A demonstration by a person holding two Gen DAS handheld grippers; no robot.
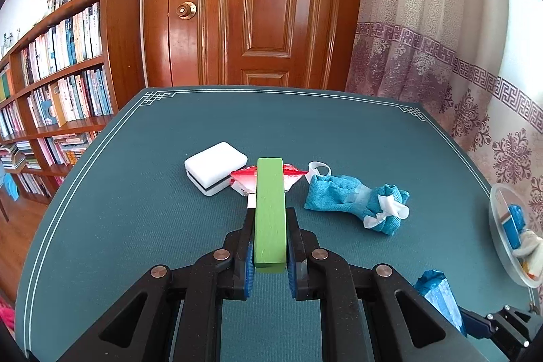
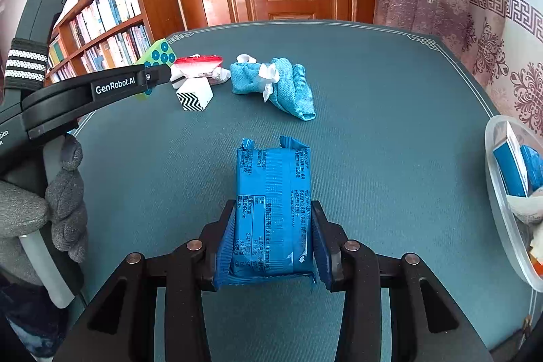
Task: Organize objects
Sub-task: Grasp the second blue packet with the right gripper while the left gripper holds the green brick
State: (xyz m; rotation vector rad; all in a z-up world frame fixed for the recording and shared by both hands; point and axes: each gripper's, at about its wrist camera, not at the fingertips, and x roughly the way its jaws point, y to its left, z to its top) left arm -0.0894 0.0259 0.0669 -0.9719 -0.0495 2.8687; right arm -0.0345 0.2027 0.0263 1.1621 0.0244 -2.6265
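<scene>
My left gripper is shut on a green wooden block that sticks out forward between the pads, above the teal table mat. In the right wrist view the same block shows blue dots on its side, held by the left gripper at the far left. My right gripper is shut on a blue snack packet, its pads pressing in the packet's sides. A corner of that packet shows at the lower right of the left wrist view.
On the mat lie a white box with a zigzag-patterned end, a red-and-white packet, and a crumpled blue cloth. A clear bowl with blue items stands at the right edge. A gloved hand holds the left gripper.
</scene>
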